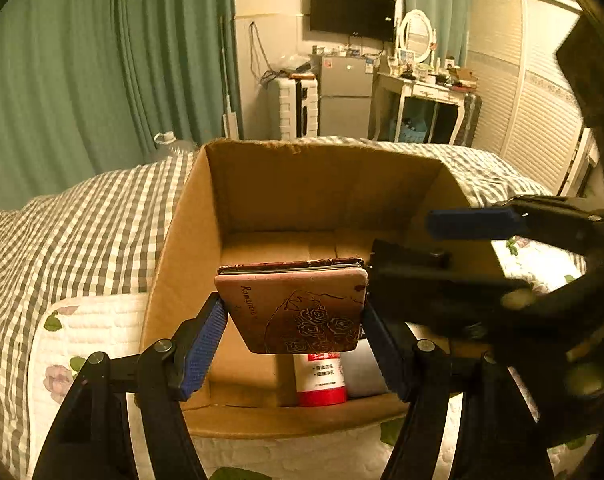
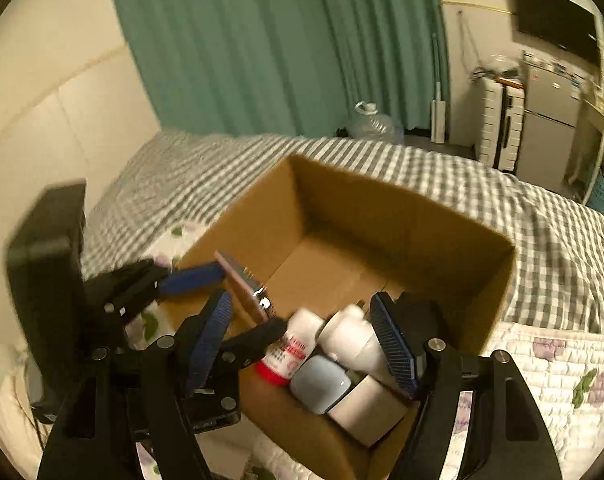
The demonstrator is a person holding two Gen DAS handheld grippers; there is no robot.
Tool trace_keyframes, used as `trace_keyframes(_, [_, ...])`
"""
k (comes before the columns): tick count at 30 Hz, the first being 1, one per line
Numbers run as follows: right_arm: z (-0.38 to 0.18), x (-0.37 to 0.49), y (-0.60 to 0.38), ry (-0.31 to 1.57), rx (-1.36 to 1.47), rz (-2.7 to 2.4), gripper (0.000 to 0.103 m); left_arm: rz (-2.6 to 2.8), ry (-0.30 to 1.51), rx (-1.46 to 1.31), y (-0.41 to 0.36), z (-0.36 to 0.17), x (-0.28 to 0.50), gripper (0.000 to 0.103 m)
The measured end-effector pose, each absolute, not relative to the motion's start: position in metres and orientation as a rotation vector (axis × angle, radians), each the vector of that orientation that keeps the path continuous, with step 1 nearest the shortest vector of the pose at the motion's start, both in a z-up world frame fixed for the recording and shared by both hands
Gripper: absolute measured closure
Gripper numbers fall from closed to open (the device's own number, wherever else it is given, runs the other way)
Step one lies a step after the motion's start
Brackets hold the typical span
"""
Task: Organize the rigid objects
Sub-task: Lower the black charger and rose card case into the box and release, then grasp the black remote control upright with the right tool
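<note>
Tin over box, ready to lower.
My left gripper clamps the rose tin; right gripper gapes wide, seemingly empty. I'd lower it level into the cardboard box.

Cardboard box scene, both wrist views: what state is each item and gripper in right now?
Cardboard box: open-topped, on the bed, partly filled.
Pink rose-print case: clamped in the left gripper, held above the box.
Right gripper: open, empty, over the box.
Red-capped white bottle: lying in the box.
White bottle: lying in the box.
Grey-blue case: in the box, shut.
</note>
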State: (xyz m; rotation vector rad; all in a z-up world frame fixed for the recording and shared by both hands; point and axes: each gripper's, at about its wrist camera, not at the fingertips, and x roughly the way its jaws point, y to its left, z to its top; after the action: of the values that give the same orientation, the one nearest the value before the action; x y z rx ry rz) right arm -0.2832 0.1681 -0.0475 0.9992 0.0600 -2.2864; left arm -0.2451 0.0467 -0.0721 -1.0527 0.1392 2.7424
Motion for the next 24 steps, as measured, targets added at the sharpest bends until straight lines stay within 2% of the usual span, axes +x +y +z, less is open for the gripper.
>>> trace_keyframes(3, [-0.058,-0.292,0.164,0.079,1.04,-2.304,0.032,2.723,0.146,-0.99,0.048,-0.068,-0.241,0.032])
trace_keyframes(6, [-0.067,-0.302,0.169,0.075,1.076,-2.398,0.032,2.74,0.247,-0.947,0.056,-0.063,-0.235,0.032])
trace_keyframes(10, [-0.062,-0.3,0.179,0.083,1.055,-2.478,0.032,2.763,0.226,-0.945,0.055,-0.053,-0.227,0.032])
trace_keyframes(16, [-0.027,-0.245,0.191,0.105,0.891,-2.558,0.032,2.846,0.233,-0.936,0.046,-0.031,-0.19,0.032])
trace_keyframes(24, [-0.038,-0.156,0.211,0.142,0.885,-2.649,0.032,2.909,0.233,-0.968,0.031,-0.039,-0.128,0.032])
